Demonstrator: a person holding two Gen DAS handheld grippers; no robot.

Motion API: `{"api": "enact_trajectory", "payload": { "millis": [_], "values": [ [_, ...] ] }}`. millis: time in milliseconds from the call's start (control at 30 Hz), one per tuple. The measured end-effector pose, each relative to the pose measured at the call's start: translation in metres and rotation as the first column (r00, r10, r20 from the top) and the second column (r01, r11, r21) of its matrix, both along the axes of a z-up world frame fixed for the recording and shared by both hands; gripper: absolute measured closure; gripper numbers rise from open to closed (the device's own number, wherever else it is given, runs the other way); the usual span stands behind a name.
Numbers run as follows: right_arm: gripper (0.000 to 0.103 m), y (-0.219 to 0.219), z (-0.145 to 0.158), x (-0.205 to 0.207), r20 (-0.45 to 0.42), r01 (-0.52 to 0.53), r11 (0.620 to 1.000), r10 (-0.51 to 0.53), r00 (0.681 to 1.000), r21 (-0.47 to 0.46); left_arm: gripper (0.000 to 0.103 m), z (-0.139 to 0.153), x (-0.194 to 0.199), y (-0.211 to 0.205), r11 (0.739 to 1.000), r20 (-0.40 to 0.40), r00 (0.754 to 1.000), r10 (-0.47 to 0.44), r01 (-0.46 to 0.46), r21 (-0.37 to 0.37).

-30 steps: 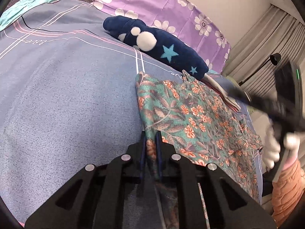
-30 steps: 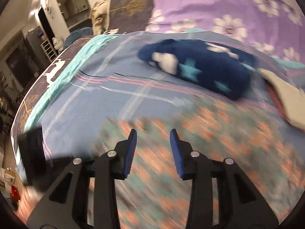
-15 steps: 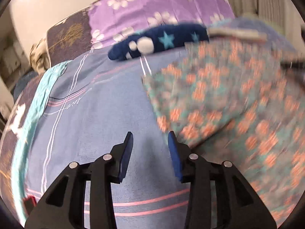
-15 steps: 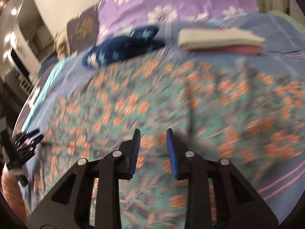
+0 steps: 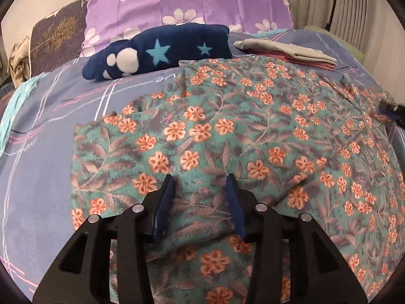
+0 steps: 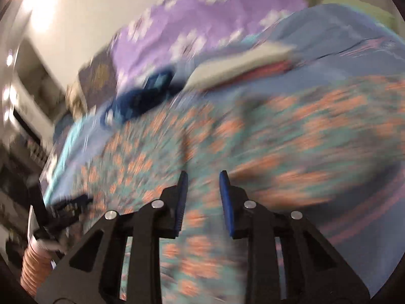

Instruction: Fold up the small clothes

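A teal garment with orange flowers [image 5: 240, 136] lies spread flat on the blue bedsheet [image 5: 43, 136]. My left gripper [image 5: 200, 185] is open and empty, low over the garment's near left part. In the blurred right wrist view the same garment [image 6: 253, 136] fills the middle. My right gripper [image 6: 202, 179] is open and empty above the garment's near edge. The right gripper's tip [image 5: 391, 109] shows at the garment's right edge in the left wrist view. The left gripper and the hand holding it [image 6: 58, 210] show at the garment's left side in the right wrist view.
A dark blue plush pillow with stars [image 5: 162, 50] lies behind the garment. A stack of folded clothes, grey over pink [image 5: 286, 50], sits at the back right. Purple flowered pillows [image 5: 187, 2] line the headboard. Curtains [image 5: 341, 2] hang at the right.
My left gripper let go of the garment's edge, opened and swung over the spread cloth. My right gripper moved across the garment toward its right side and is still moving fast.
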State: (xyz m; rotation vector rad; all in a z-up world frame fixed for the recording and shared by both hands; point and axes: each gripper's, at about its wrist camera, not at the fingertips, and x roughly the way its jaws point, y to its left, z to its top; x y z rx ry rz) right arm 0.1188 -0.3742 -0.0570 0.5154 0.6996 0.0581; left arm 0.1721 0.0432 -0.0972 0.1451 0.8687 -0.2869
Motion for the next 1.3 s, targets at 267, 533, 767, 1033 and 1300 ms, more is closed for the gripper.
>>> {"api": "enact_trajectory", "payload": {
  "millis": [267,533,767,1033,1300],
  "values": [
    [0.054,-0.180,-0.029,-0.072,-0.098,0.458,0.826,-0.453,0.886,0.328,0.055,-0.006,0.001,-0.001,0.999,-0.011,1.000,-0.004,0.004,-0.033],
    [0.051,-0.231,-0.051,-0.068,-0.131,0.550,0.694,-0.560,0.818,0.465,0.053,-0.002,-0.001,0.001,1.000,-0.007,1.000,-0.004,0.004,-0.023],
    [0.096,-0.246,-0.042,-0.056,-0.169,0.627,0.632,-0.631,0.758,0.454,0.053,-0.001,-0.003,0.001,1.000,-0.005,1.000,-0.005,0.005,-0.031],
    [0.097,-0.078,0.051,0.028,0.127,0.121,0.880,-0.200,0.972,0.459,0.050,-0.001,-0.003,0.005,0.999,-0.005,1.000,-0.008,0.008,-0.051],
    [0.096,0.166,0.034,0.064,0.105,-0.425,0.876,0.411,0.905,0.227,0.049,-0.002,-0.003,0.007,0.997,-0.006,1.000,-0.011,0.010,-0.074]
  ]
}}
